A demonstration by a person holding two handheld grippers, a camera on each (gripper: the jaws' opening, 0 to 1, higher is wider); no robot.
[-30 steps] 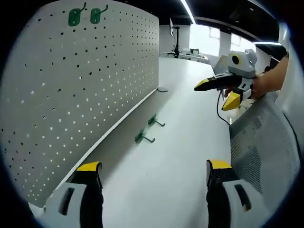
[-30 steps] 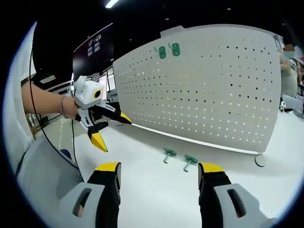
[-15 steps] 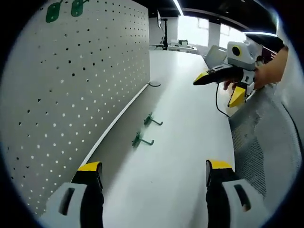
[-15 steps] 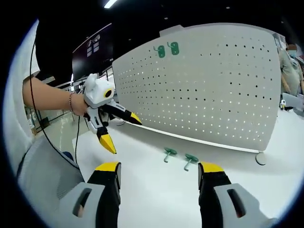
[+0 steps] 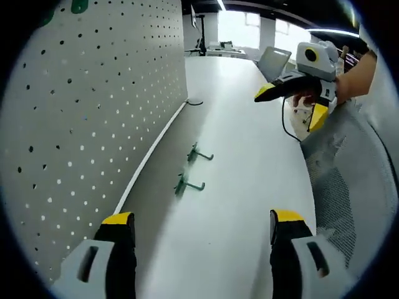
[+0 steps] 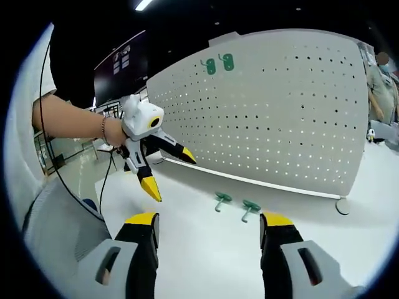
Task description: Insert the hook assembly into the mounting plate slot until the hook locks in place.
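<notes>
With both the left gripper (image 6: 167, 172) and right gripper (image 5: 293, 106) spread wide and empty, lower one squarely over the nearer green hook (image 5: 186, 184) on the white table (image 5: 249, 162), gripping its stem before lifting toward the pegboard (image 6: 280, 118).

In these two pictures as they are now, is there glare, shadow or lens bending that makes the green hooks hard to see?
Left gripper view: bright windows far behind wash out the table end; the pegboard curves from fisheye; the loose hooks lie sharp in its soft shadow. Right gripper view: even light, dark ceiling, the two hooks on the table clear, the mounted hooks small but distinct.
</notes>
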